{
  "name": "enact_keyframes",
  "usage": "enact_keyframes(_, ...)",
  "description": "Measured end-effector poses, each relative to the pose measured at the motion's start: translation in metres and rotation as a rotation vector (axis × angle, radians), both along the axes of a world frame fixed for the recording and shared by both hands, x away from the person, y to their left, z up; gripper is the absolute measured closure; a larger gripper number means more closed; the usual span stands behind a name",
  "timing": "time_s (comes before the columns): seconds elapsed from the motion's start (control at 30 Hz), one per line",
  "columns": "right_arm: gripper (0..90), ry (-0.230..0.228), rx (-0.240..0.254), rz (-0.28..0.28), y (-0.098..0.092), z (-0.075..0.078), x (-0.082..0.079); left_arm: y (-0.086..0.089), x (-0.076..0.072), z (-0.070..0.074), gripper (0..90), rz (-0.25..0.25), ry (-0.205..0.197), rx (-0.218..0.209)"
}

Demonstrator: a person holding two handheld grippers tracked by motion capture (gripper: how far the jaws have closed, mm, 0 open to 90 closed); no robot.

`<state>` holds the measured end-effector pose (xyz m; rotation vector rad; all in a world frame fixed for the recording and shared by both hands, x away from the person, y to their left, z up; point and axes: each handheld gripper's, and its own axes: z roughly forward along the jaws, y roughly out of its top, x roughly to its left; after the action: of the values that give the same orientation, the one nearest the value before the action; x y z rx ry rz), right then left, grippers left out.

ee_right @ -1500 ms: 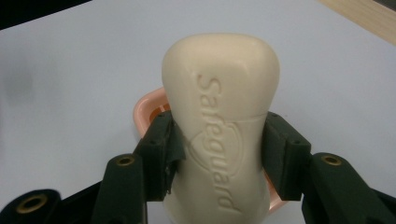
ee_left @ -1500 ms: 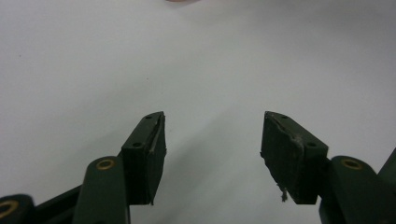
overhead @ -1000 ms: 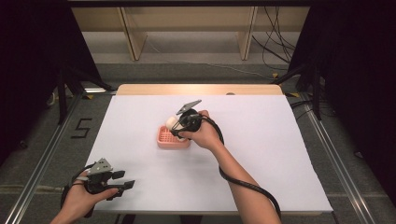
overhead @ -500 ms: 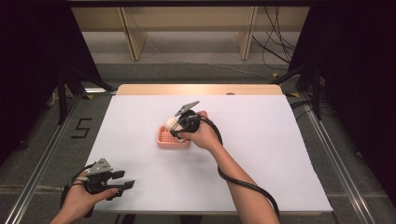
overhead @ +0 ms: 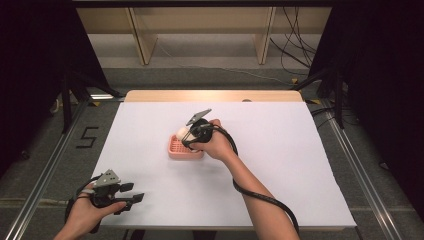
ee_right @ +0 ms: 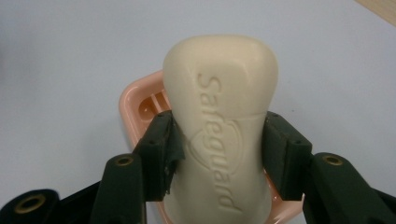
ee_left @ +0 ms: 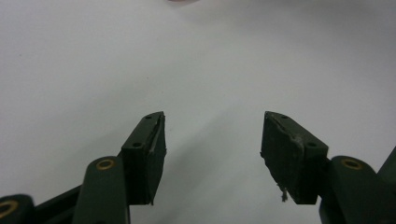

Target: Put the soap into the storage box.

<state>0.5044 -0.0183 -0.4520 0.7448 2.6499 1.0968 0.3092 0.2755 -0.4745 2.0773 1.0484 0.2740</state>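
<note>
"Safeguard" on soap bar; "5" on floor

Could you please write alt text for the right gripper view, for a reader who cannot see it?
A cream-coloured bar of soap stamped "Safeguard" stands between the black jaws of the right gripper, which have just been opening. It is over a pink plastic soap dish on a white table.

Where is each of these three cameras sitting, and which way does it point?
High view: above the table's near side, looking forward and down; both forearms, left gripper, right gripper.
Left gripper view: rides the left gripper, looking over bare table; open jaws.
Right gripper view: rides the right gripper, jaws beside the soap over the pink dish.
Shared: high and right views show soap and dish.
</note>
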Motion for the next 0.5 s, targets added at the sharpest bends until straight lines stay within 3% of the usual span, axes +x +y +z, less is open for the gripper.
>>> enact_keyframes(0.03,48.1,0.019,-0.003,-0.016,0.0,0.0,-0.001,0.001,0.0,0.0,39.8,-0.005,0.001,0.008)
enact_keyframes(0.17,44.9,0.003,0.053,-0.002,0.0,0.001,-0.001,0.001,0.0,0.0,39.8,-0.004,0.002,0.008)
enact_keyframes(0.3,44.2,-0.013,0.058,-0.006,-0.003,0.006,-0.003,0.0,0.0,0.0,39.8,0.002,-0.001,-0.001)
enact_keyframes(0.4,46.5,-0.029,0.074,-0.019,-0.009,0.011,-0.006,0.0,0.0,0.0,39.8,0.002,-0.001,-0.002)
enact_keyframes(0.5,52.4,-0.012,0.079,-0.032,-0.016,0.016,-0.014,0.001,0.0,0.0,39.8,0.0,-0.001,0.006)
